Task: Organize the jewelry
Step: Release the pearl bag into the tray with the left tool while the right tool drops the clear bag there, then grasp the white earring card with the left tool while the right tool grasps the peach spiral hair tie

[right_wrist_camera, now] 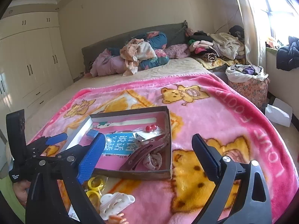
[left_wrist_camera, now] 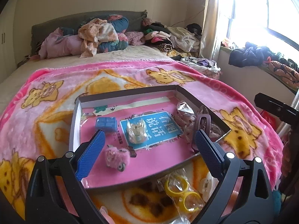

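A shallow cardboard box [left_wrist_camera: 75, 115] [right_wrist_camera: 168, 123] with a pink lining lies on the pink blanket. In it lie a blue block [left_wrist_camera: 105, 124], a clear packet with a pale item [left_wrist_camera: 136, 130], a pink fluffy clip [left_wrist_camera: 116, 156], a dark red hair claw [right_wrist_camera: 142, 155] [left_wrist_camera: 202, 121] and red bead earrings [right_wrist_camera: 151, 128]. A packet of yellow rings [left_wrist_camera: 182, 192] [right_wrist_camera: 95, 186] and a white clip [right_wrist_camera: 115, 203] lie on the blanket in front of the box. My left gripper [left_wrist_camera: 149, 151] is open and empty over the box's near side. My right gripper [right_wrist_camera: 149, 155] is open and empty, just in front of the box.
The pink cartoon blanket [right_wrist_camera: 214, 112] covers the bed's near end. Piled clothes and bedding [right_wrist_camera: 145, 56] lie at the headboard. A laundry bag [right_wrist_camera: 248, 82] stands at the right of the bed. Wardrobes [right_wrist_camera: 31, 61] line the left wall.
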Demonstrator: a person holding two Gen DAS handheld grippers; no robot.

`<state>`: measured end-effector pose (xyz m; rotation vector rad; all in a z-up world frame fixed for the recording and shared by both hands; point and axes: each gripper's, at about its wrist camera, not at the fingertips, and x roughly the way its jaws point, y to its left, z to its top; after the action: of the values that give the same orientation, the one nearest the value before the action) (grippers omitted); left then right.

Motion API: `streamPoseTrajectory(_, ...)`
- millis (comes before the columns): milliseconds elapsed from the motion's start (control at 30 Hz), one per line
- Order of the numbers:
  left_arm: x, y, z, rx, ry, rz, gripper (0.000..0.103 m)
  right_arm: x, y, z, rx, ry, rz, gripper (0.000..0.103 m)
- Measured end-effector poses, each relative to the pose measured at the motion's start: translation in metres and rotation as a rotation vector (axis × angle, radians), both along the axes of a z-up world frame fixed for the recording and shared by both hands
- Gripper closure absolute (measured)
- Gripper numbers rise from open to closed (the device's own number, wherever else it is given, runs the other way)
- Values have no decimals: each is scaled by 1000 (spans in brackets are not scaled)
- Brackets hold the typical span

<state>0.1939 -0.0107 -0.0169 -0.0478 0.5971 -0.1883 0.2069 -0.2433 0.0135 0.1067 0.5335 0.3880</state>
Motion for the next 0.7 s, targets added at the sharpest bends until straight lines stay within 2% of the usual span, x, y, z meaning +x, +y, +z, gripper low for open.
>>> streamPoseTrajectory(100,-7,2,-1,-5,-2,3,12,-10,-3,0,-3,1,-8,7)
streamPoseTrajectory(500,-37,1,-4,-1,-8,-3,12,-37,-14,-4,4,8,-26,7)
streamPoseTrajectory(700,-51,-1,-9,-6,4,-17,12,-51,-18,-12,-25,24,-21,7)
